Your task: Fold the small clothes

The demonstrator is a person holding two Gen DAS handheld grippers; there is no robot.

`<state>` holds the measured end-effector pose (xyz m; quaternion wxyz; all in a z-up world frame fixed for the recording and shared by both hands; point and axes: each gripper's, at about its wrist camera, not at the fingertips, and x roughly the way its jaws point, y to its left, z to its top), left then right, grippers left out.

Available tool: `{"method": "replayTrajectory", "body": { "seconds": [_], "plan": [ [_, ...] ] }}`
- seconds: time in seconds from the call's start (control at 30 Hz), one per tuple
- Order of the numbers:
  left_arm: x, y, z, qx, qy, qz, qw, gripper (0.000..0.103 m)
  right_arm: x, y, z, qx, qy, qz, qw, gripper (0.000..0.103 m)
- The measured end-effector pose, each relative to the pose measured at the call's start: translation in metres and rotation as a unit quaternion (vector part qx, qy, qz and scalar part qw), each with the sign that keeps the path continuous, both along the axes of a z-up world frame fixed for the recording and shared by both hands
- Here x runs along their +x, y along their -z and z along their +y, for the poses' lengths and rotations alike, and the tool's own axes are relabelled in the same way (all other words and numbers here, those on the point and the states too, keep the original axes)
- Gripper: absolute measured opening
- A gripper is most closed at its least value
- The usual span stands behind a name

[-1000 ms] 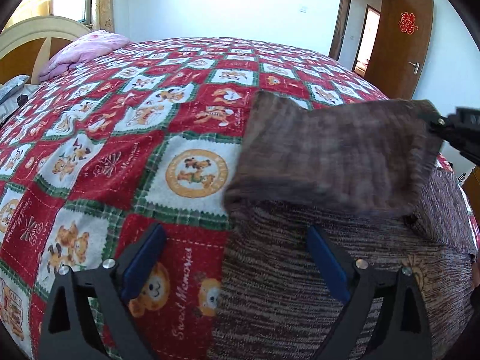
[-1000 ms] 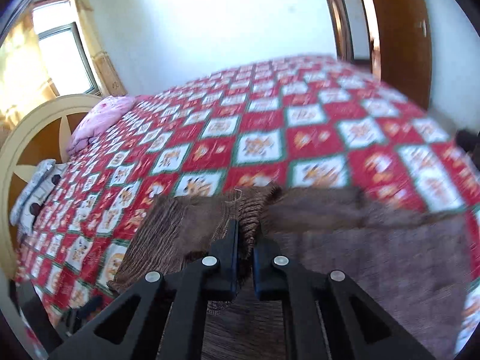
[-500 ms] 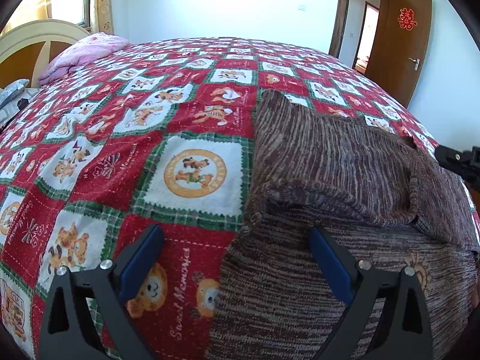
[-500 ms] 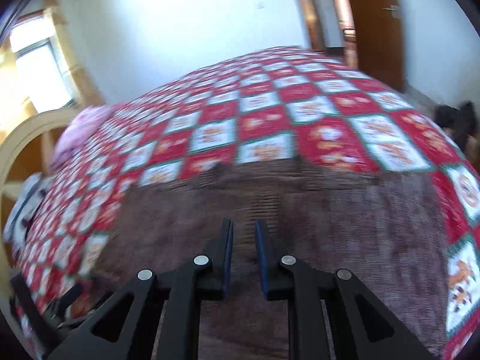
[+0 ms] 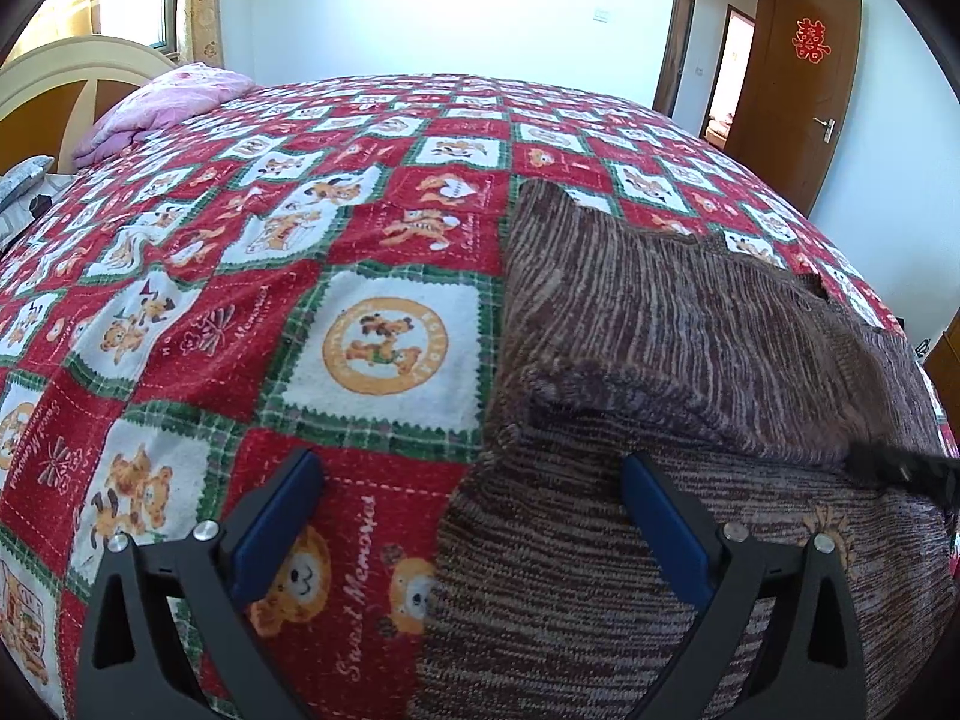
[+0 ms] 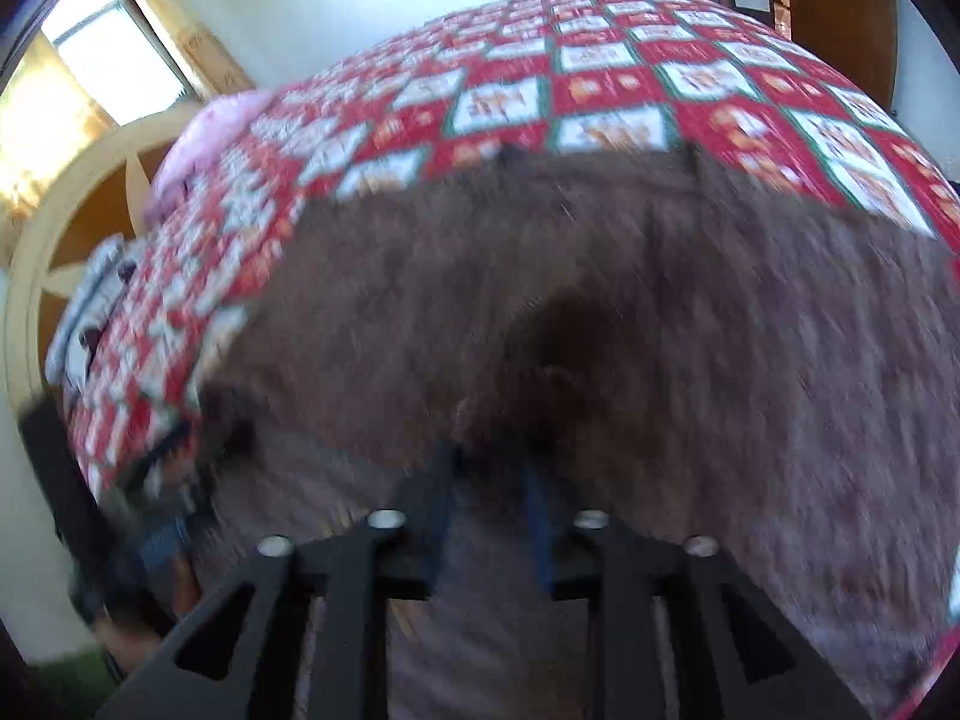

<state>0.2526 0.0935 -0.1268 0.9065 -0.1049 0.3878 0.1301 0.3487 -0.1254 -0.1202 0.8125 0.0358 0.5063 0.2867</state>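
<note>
Item: brown knit garment (image 5: pixel 690 324), laid on the bed's red patchwork quilt (image 5: pixel 252 276), one flap folded over the body. Left claw (image 5: pixel 474 516): wide open, empty, straddling the garment's edge. Right claw (image 6: pixel 489 498): jaws just opening, narrowly parted, releasing the flap. Handling note: the flap is best smoothed flat and its edges squared before the next fold is taken.

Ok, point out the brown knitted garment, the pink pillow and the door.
brown knitted garment (image 5: pixel 690 324), left wrist view, folded-over upper layer.
pink pillow (image 5: pixel 174 99), left wrist view, its top surface.
door (image 5: pixel 798 114), left wrist view, wooden panel.
</note>
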Motion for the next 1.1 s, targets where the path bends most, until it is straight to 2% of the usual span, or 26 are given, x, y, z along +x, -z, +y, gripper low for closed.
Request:
{"method": "replayTrajectory", "body": {
  "seconds": [0.07,0.17,0.23,0.27,0.37,0.53,0.63,0.7,0.77,0.87,0.97,1.07,1.1],
  "plan": [
    [0.0,0.0,0.0,-0.001,0.0,-0.001,1.0,0.103,-0.004,-0.015,-0.005,-0.022,0.003,-0.019,1.0,0.026],
    [0.0,0.0,-0.001,0.001,0.001,0.001,1.0,0.103,0.005,-0.048,-0.008,-0.02,0.024,-0.107,0.994,0.026],
    [0.001,0.0,-0.001,0.002,0.001,0.001,1.0,0.103,0.022,-0.057,-0.003,-0.028,0.039,-0.146,0.988,0.026],
    [0.001,0.0,-0.001,0.002,0.001,0.001,1.0,0.103,0.03,-0.056,0.0,-0.026,0.04,-0.151,0.987,0.026],
    [0.001,0.0,-0.001,0.001,0.001,0.001,1.0,0.103,0.061,-0.039,0.016,-0.024,0.041,-0.136,0.99,0.026],
    [0.001,0.001,-0.002,0.001,0.002,0.0,1.0,0.103,0.083,-0.008,0.035,-0.063,0.042,-0.119,0.99,0.026],
    [0.0,0.001,-0.002,0.001,0.002,-0.001,1.0,0.103,0.086,-0.003,0.041,-0.079,0.036,-0.139,0.986,0.026],
    [0.001,0.001,-0.003,0.0,0.003,-0.002,1.0,0.103,0.09,-0.001,0.041,-0.086,0.041,-0.138,0.986,0.009],
    [0.001,0.001,-0.002,0.001,0.003,-0.002,1.0,0.103,0.092,-0.003,0.037,-0.079,0.045,-0.132,0.987,0.004],
    [0.0,0.001,-0.002,0.0,0.004,-0.003,1.0,0.103,0.09,-0.013,0.021,-0.082,0.074,-0.133,0.985,0.003],
    [-0.001,0.001,-0.001,0.0,0.004,-0.004,1.0,0.103,0.072,-0.042,-0.022,-0.041,0.124,-0.141,0.981,0.003],
    [0.0,0.001,-0.002,0.004,0.004,-0.003,1.0,0.103,0.05,-0.066,-0.082,0.074,0.135,-0.113,0.982,0.003],
    [0.0,0.001,-0.003,0.006,0.004,-0.001,1.0,0.103,0.048,-0.068,-0.091,0.082,0.138,-0.105,0.981,0.003]
  ]
}}
